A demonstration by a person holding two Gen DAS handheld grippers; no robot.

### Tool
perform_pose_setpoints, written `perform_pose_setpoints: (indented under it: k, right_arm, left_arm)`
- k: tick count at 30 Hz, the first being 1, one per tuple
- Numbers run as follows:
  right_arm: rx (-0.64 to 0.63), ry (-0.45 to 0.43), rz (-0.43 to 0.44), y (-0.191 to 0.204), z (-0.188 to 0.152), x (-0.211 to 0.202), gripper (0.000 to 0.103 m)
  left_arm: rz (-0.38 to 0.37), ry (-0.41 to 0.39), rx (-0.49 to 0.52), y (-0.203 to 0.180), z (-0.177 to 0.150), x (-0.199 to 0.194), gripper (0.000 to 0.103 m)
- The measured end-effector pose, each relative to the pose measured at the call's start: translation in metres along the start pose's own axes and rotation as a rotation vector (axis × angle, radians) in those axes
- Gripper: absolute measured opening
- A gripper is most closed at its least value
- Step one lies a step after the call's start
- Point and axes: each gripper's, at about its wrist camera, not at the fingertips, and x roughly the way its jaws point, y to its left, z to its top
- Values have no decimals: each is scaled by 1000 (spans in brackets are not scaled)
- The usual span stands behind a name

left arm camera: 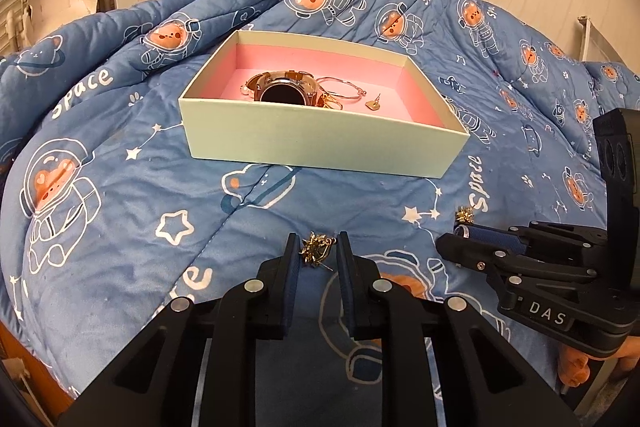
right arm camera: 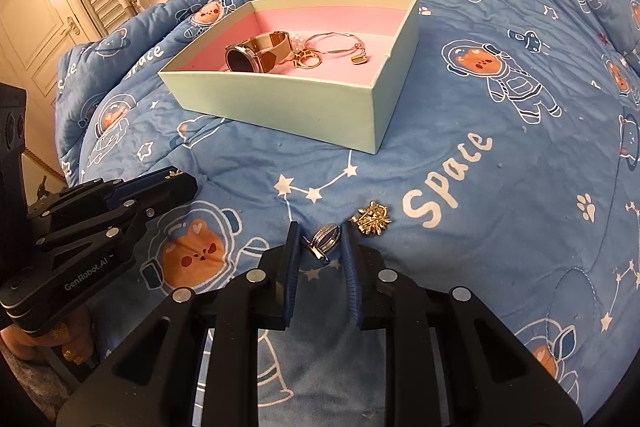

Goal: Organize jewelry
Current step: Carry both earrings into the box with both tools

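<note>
On the left, the left gripper (left arm camera: 319,247) points down at the blue quilt (left arm camera: 120,187) printed with astronaut bears, which covers the bed. Its jaws are nearly closed, and a small gold flower-shaped earring (left arm camera: 316,247) sits between the blue pads, apparently pinched, its pin sticking out toward the right pad. In the right wrist view the same gripper (right arm camera: 176,179) shows from the side at the left edge, with a hand (right arm camera: 60,339) with glittery gold nails under it.

Beyond both grippers, in the middle of the quilt, stands an open pale green box (left arm camera: 320,143) with a pink lining. Inside it lie a rose-gold watch (right arm camera: 256,55), gold rings (right arm camera: 307,59), a thin bangle (right arm camera: 334,43) with a small charm, and a heart-shaped stud (left arm camera: 373,105).

To the right, the right gripper (right arm camera: 319,243) also points down at the quilt. Its jaws are nearly closed on a silver ribbed earring (right arm camera: 326,241), which is held between the pads. Just beside its right fingertip, a second gold flower earring (right arm camera: 372,219) lies loose on the quilt, next to the white printed word "Space" (right arm camera: 444,179).
</note>
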Motion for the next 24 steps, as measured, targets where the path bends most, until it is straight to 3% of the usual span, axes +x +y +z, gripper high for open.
perform_pose_setpoints:
  k: [24]
  right_arm:
    - [-65, -55, 105, 22, -3, -35, 21]
  left_arm:
    - [-29, -48, -20, -8, 1, -31, 18]
